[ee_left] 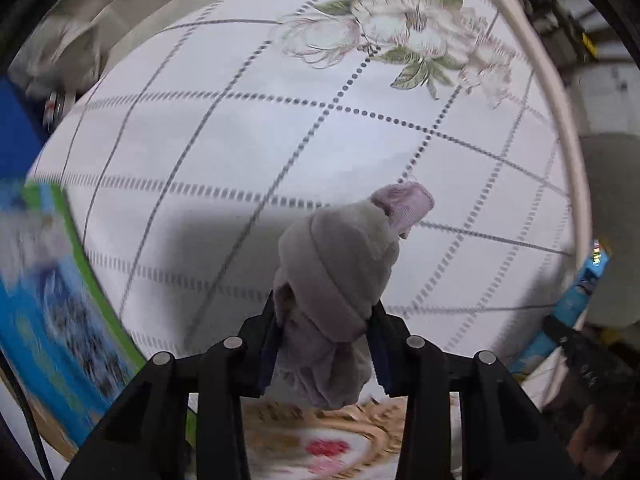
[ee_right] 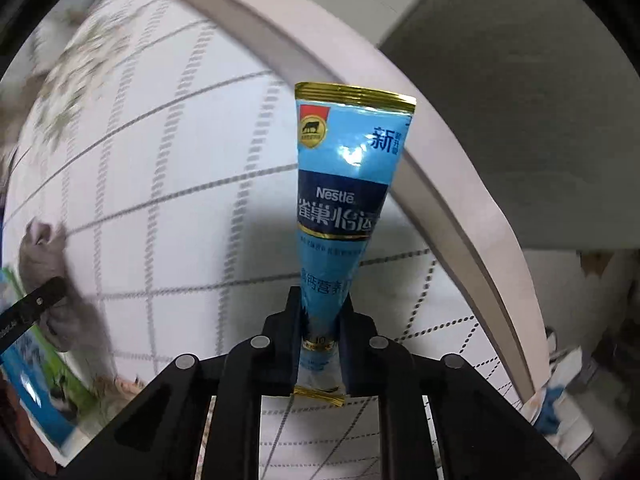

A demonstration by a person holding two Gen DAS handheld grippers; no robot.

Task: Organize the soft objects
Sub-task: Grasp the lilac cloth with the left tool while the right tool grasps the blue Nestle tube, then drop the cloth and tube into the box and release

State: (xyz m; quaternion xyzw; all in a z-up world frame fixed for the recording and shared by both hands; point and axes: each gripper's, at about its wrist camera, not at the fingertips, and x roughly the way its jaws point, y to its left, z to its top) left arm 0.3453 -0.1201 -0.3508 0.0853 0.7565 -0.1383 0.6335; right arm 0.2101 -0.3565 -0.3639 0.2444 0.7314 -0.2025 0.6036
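Note:
My left gripper [ee_left: 326,320] is shut on a rolled grey and pale pink sock bundle [ee_left: 340,264], held above the round table [ee_left: 240,140] with its white grid-and-flower cloth. The bundle and the left gripper also show at the left edge of the right wrist view [ee_right: 44,264]. My right gripper [ee_right: 320,320] is shut on the lower end of a blue Nestle sachet [ee_right: 344,184] with gold ends, which points up and away over the table's right side. The sachet also shows at the right edge of the left wrist view [ee_left: 576,300].
A blue and green box [ee_left: 52,300] lies at the table's left edge, also in the right wrist view [ee_right: 36,384]. A woven basket with a red-patterned lining [ee_left: 320,440] sits below my left gripper. The table's pale rim [ee_right: 440,184] curves along the right; a grey seat [ee_right: 520,100] stands beyond.

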